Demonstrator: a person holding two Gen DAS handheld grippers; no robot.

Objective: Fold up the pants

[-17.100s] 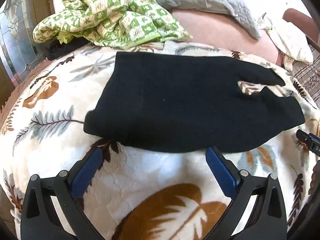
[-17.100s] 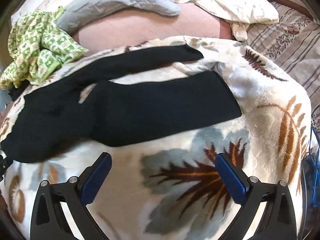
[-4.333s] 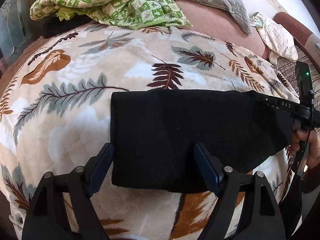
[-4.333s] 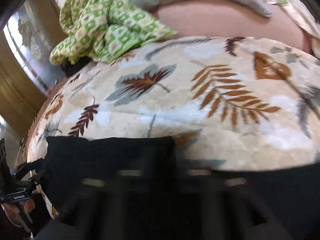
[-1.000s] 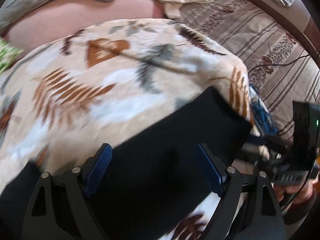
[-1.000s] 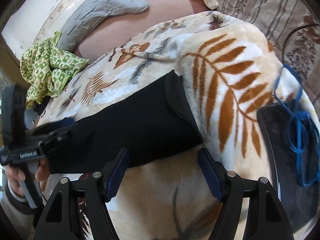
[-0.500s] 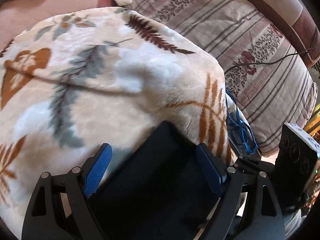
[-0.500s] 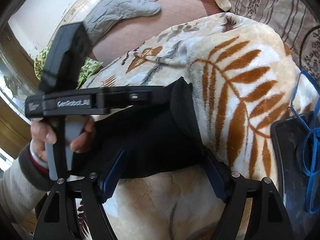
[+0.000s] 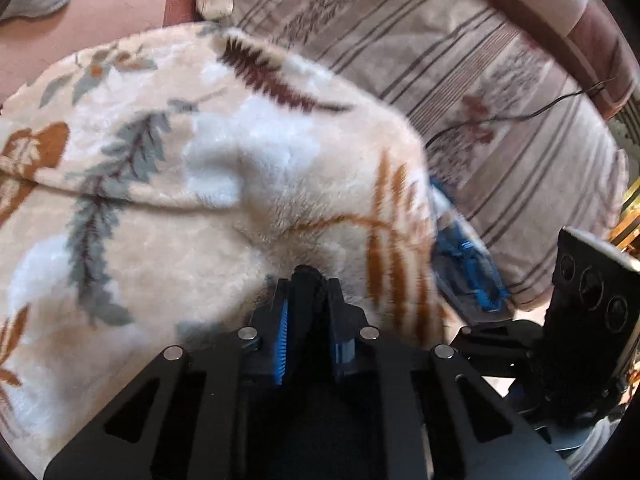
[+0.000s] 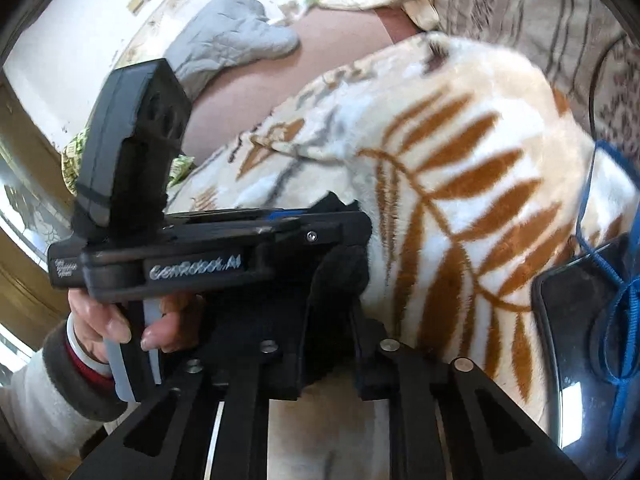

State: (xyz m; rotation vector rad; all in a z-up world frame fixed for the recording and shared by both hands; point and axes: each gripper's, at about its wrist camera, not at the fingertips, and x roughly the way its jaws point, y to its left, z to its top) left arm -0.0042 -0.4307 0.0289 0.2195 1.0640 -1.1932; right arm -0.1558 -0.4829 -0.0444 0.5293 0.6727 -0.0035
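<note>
Left gripper [image 9: 307, 280] jaws just closed, pinching black knit fabric pants [image 10: 340, 276] at edge of cream plush leaf-print blanket [image 9: 224, 184]. Right gripper [image 10: 328, 312] likewise just closed, clamped on same folded end, beside left. Both side by side.

Two grippers are counted: the left gripper [image 9: 306, 280] and the right gripper [image 10: 330, 280]. One pair of black pants [image 10: 340, 264] is seen, pinched in both. One leaf-print blanket [image 9: 168, 184] is spread beneath. One striped bedcover [image 9: 460, 80] is counted beside it, and one grey quilted pillow [image 10: 228, 36] farther back. One green patterned cloth [image 10: 76, 148] is glimpsed behind the left gripper. One hand [image 10: 120, 320] is visible, with one sleeve [image 10: 48, 384]. One blue cord [image 10: 616, 280] and one dark glossy slab [image 10: 576, 344] are counted at the edge.
</note>
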